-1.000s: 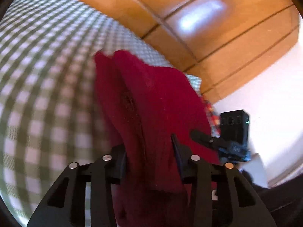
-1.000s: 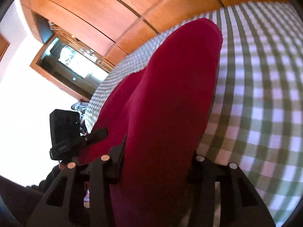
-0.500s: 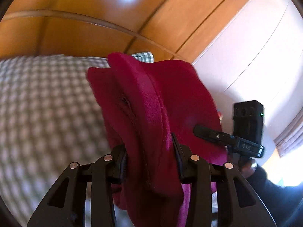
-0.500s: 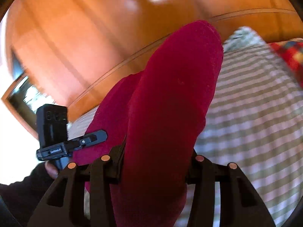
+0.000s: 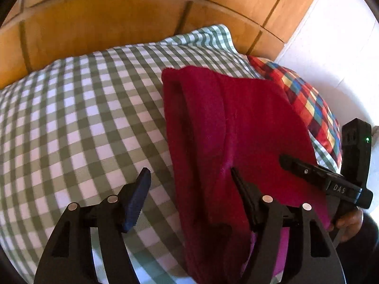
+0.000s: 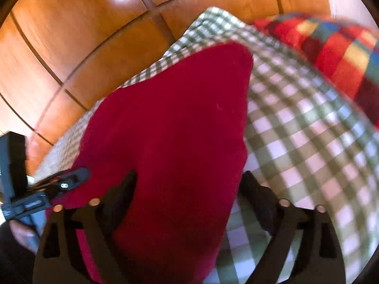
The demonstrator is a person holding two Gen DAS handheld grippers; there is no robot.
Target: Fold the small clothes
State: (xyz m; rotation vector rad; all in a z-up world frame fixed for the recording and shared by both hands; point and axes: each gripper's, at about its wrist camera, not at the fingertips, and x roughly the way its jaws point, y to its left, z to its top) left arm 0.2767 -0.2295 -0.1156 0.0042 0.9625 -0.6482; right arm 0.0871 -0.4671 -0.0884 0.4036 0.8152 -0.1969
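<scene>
both grips let go of the red cloth

we watched the checked cover [image 5: 78, 118] stretch wide, the red garment [image 5: 236, 123] folded flat on it beside a bright plaid cloth [image 5: 308, 99]. our left gripper [image 5: 189, 182] and right gripper [image 6: 189, 184] had just spread their jaws, cloth loose between them.
</scene>
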